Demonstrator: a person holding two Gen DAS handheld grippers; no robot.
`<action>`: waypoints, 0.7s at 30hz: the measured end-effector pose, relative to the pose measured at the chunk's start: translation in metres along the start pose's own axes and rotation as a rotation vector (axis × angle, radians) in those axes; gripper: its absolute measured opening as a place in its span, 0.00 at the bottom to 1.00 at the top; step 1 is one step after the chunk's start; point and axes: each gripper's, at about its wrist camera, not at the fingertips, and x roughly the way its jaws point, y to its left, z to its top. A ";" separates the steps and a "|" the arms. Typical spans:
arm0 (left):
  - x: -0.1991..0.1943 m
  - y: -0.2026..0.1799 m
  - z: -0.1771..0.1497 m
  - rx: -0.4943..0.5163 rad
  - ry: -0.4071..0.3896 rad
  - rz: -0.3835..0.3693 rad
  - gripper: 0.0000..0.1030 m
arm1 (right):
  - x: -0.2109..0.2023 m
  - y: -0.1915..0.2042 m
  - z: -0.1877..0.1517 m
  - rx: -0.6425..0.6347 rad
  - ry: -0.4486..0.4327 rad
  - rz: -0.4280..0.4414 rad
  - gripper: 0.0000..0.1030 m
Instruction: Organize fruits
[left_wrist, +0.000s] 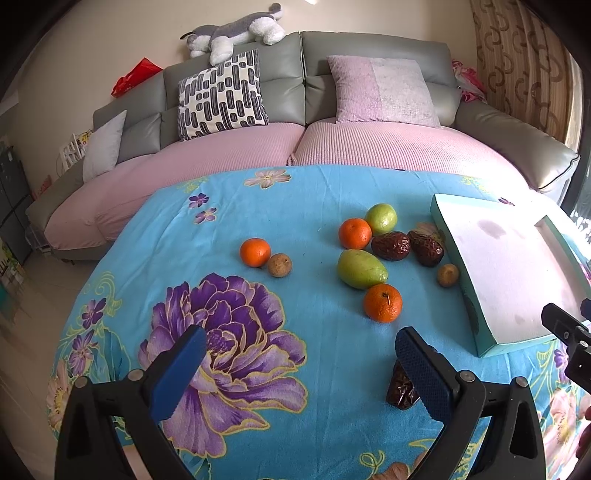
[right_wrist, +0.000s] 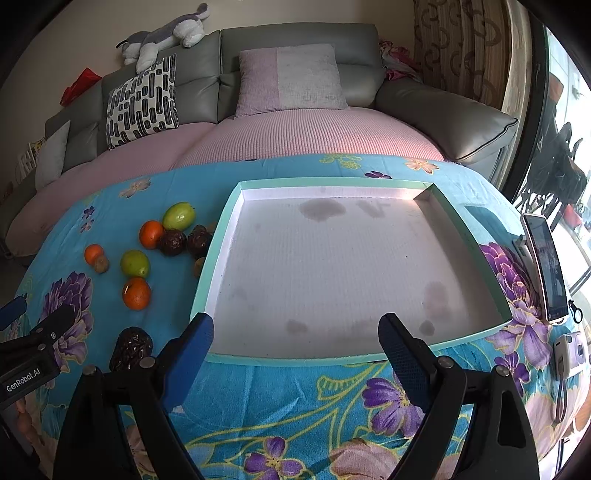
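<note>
Fruit lies loose on a blue flowered cloth: three oranges, the nearest (left_wrist: 382, 302), two green fruits (left_wrist: 361, 268), dark red dates (left_wrist: 390, 246) and small brown longans (left_wrist: 279, 264). One more date (left_wrist: 400, 387) lies just behind my left gripper's right finger. To the right stands a shallow mint-edged tray (left_wrist: 480, 321) with a stained white floor, nothing in it. My left gripper (left_wrist: 299, 363) is open over the cloth, short of the fruit. My right gripper (right_wrist: 295, 345) is open above the tray's (right_wrist: 295, 359) near rim. The fruit cluster (right_wrist: 136, 293) sits left of the tray.
A phone (right_wrist: 546, 267) stands propped at the table's right edge, with a small white camera (right_wrist: 570, 349) beside it. Behind the table runs a grey sofa (left_wrist: 280, 74) with pink covers, cushions and a plush dog. A window and curtain are at the right.
</note>
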 end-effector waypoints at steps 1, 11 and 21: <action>0.000 0.000 0.000 0.000 0.001 0.000 1.00 | 0.000 0.000 0.000 0.001 0.000 0.001 0.89; 0.003 0.001 -0.001 -0.006 0.012 0.000 1.00 | 0.001 0.000 -0.001 0.002 0.002 0.000 0.89; 0.006 0.004 -0.002 -0.014 0.022 0.002 1.00 | 0.003 0.001 -0.003 0.001 0.005 0.000 0.89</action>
